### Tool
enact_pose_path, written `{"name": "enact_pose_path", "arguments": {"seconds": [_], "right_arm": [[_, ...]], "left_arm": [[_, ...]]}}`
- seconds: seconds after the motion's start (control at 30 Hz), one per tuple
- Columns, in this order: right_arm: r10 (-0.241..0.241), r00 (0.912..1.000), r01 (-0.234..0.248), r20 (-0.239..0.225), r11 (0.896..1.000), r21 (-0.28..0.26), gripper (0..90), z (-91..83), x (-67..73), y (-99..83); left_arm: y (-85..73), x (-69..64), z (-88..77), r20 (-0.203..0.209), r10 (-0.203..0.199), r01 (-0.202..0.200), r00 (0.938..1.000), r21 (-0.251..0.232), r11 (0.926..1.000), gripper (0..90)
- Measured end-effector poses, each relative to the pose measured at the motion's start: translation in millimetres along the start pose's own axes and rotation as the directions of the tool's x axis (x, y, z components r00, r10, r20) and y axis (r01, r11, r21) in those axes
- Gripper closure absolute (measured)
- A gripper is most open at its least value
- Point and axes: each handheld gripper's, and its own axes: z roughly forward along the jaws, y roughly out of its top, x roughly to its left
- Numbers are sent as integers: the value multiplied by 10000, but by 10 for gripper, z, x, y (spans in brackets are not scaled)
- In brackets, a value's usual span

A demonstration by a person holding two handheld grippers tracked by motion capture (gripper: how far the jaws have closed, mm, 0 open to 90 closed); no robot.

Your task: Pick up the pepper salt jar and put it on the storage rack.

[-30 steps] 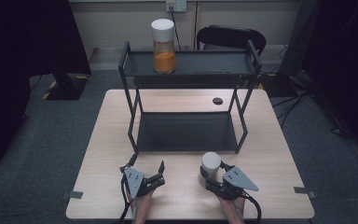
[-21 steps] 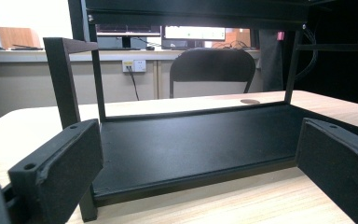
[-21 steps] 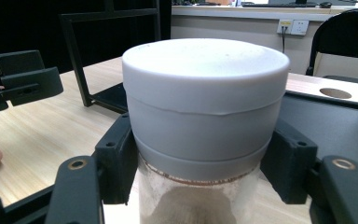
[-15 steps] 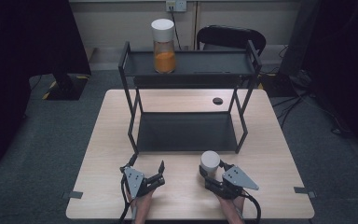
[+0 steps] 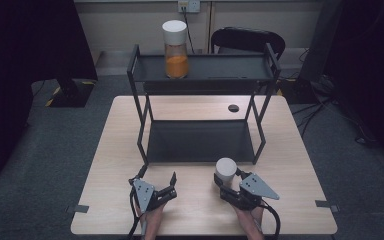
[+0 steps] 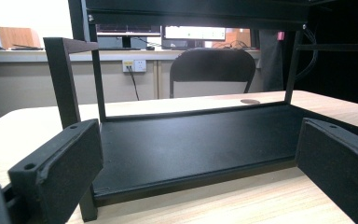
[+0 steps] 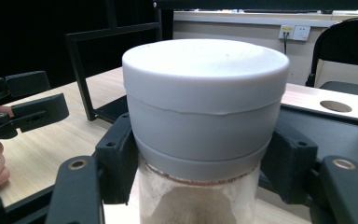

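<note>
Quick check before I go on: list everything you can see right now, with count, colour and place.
jar: 1, clear with white lid, pale powder inside, near edge of table, held in right gripper
jar on rack: 1, clear with white lid, orange contents, upright on the rack's top shelf, left part
rack: 1, black, two shelves, middle of table
table: 1, light wood, with a dark round hole behind the rack
chair: 1, black, behind the table
wall socket: 1, white, on the back wall
left gripper: 1, black, jaws open with nothing between them, near edge, left
right gripper: 1, black, jaws shut on the jar below its lid
</note>
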Motion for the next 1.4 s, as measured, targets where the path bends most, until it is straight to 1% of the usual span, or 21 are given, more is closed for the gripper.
{"name": "enact_pose_path", "arguments": {"seconds": [0.17, 0.5, 0.7, 1.0, 1.27, 1.4], "right_arm": [[-73, 9999, 73, -75, 10000, -53, 355, 9, -1, 53], [-127, 9999, 123, -96, 9989, -451, 355, -13, -3, 195], [-141, 9998, 134, -106, 9981, -595, 355, -17, -17, 302], [-373, 9992, 358, -167, 9958, -843, 355, -16, -13, 479], [-372, 9991, 352, -184, 9948, -957, 355, -6, -35, 589], [-270, 9996, 255, -130, 9941, -1051, 355, 9, -55, 638]], "left_arm": [[0, -2, 0, -11, 0, 0, 10000, 2, 10000, 0], [0, -5, 0, -28, 1, -1, 10000, 1, 10000, 1], [1, -8, 0, -49, 8, -8, 10000, 6, 10000, 1], [0, -6, -1, -39, 10, -10, 10000, 0, 10000, 0], [0, -5, -2, -35, 21, -21, 10000, -1, 10000, 0], [0, -5, -2, -33, 18, -18, 10000, 1, 10000, 0]]}}
